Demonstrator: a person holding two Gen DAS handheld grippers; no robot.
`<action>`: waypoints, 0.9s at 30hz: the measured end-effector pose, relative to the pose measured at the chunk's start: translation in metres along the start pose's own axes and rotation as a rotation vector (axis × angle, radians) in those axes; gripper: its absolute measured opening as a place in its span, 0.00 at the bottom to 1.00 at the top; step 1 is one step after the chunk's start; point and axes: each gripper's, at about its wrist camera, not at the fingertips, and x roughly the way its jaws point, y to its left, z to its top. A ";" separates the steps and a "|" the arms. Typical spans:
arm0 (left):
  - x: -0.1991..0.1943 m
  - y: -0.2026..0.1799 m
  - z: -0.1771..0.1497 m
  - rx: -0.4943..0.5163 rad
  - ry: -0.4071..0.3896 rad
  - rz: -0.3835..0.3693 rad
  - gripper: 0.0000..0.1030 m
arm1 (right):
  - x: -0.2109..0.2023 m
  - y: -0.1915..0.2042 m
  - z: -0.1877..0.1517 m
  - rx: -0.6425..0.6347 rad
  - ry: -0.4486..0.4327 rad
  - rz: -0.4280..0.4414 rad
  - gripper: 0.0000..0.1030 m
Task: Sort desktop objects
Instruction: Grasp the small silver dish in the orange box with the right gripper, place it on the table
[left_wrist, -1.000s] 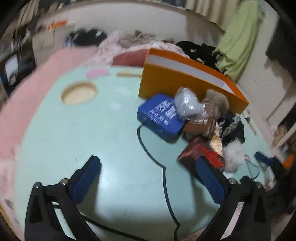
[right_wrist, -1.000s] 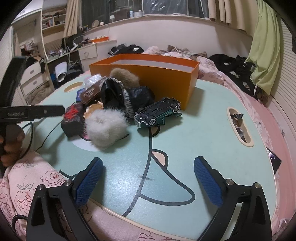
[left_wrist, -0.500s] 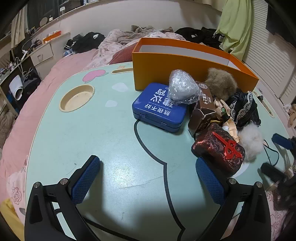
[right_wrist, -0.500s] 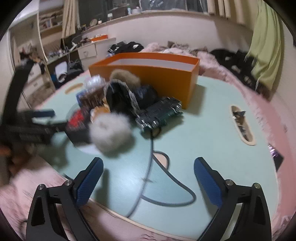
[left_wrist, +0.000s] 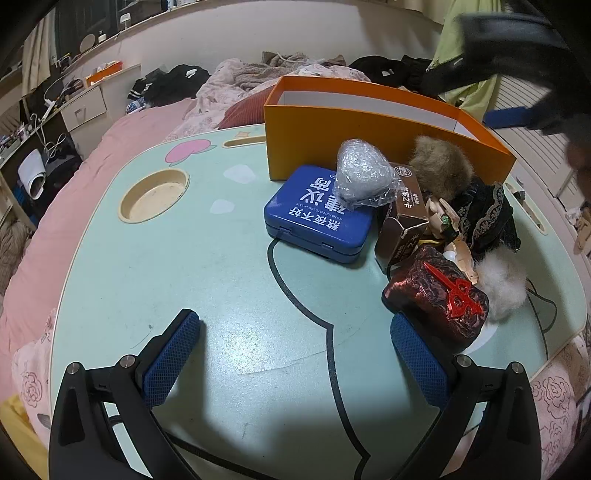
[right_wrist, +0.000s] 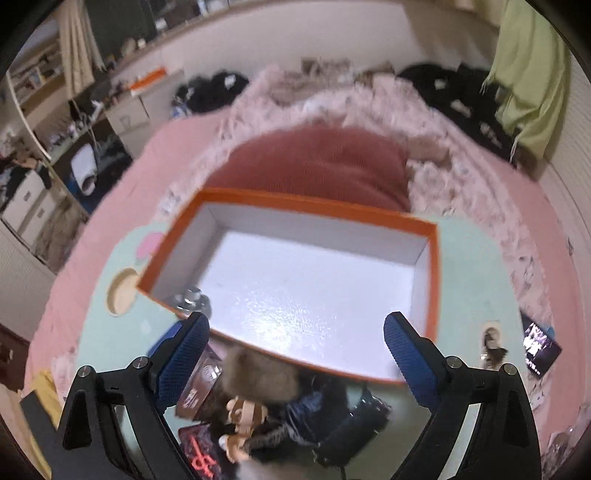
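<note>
An orange box (left_wrist: 369, 147) with a white inside stands at the back of the mint table (left_wrist: 166, 266). In front of it are piled a blue tin (left_wrist: 317, 218), a silver wrapped bundle (left_wrist: 362, 177), a brown carton (left_wrist: 402, 218), a brown fur ball (left_wrist: 443, 170), black lace cloth (left_wrist: 484, 210), a dark red embossed case (left_wrist: 436, 299) and a white fluff ball (left_wrist: 506, 284). My left gripper (left_wrist: 295, 354) is open above bare table, just left of the red case. My right gripper (right_wrist: 295, 343) hangs over the orange box (right_wrist: 432, 280); its jaws are closing with nothing between them.
A round cup recess (left_wrist: 155, 195) is sunk into the table's left side. A phone (right_wrist: 539, 343) lies at the table's right edge. Pink bedding (left_wrist: 92, 177) and a red cushion (right_wrist: 317, 166) surround the table. The box floor holds nothing.
My right gripper has risen and swung forward from the table's near edge to above the orange box, and now looks down into it. The left gripper has barely moved; its view steadied.
</note>
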 end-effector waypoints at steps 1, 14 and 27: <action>0.000 0.000 0.000 0.000 -0.001 -0.001 1.00 | 0.007 0.000 0.000 0.002 0.022 -0.007 0.89; -0.002 -0.001 -0.001 -0.002 -0.003 -0.001 1.00 | 0.014 -0.004 -0.005 0.001 0.024 -0.001 0.89; -0.002 0.000 -0.001 -0.002 -0.004 -0.001 1.00 | 0.070 0.002 0.052 0.169 0.329 0.472 0.57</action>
